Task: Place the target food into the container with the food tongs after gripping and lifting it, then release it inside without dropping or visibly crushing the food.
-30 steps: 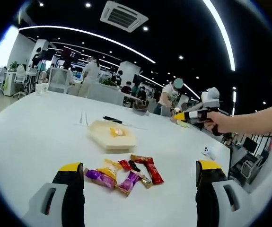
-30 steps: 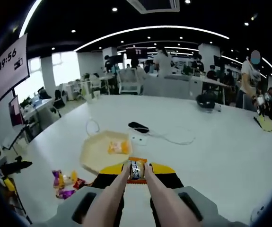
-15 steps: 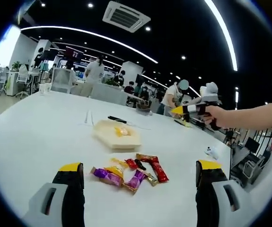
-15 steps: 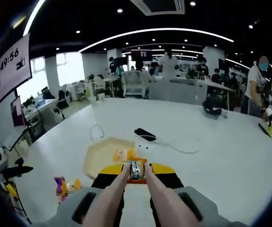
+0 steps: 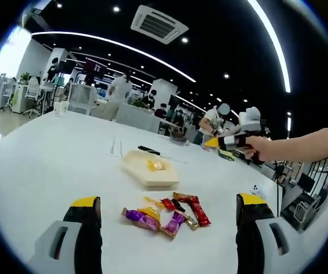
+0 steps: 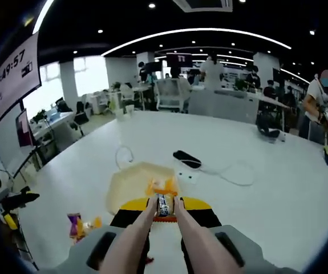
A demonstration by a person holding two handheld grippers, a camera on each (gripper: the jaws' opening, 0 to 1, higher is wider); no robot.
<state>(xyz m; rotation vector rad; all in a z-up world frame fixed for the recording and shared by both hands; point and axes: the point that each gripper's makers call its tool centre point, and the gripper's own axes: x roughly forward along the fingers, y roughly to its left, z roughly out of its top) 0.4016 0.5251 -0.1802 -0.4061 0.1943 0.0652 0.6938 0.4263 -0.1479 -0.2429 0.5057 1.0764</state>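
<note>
A cream tray [image 5: 146,174] sits mid-table with a yellow candy [image 5: 156,165] inside it. In front of it lies a pile of wrapped candies [image 5: 166,212]. My left gripper [image 5: 168,201] hovers over the near table with its jaws wide apart and nothing between them. A hand holds my right gripper [image 5: 232,141] up at the right, above the table. In the right gripper view, my right gripper [image 6: 164,206] is shut on pink food tongs [image 6: 135,234]. Their tips pinch a small wrapped candy [image 6: 163,204] just at the near rim of the tray [image 6: 124,185].
A black device [image 6: 187,156] with a white cable [image 6: 232,174] lies beyond the tray, and a thin cable loop [image 6: 124,154] sits to its left. A small white object [image 5: 255,185] rests at the table's right. People and desks fill the background.
My right gripper has carried the candy forward, so the tray now sits nearer and more directly under the tong tips. My left gripper stays open; its view shifted slightly.
</note>
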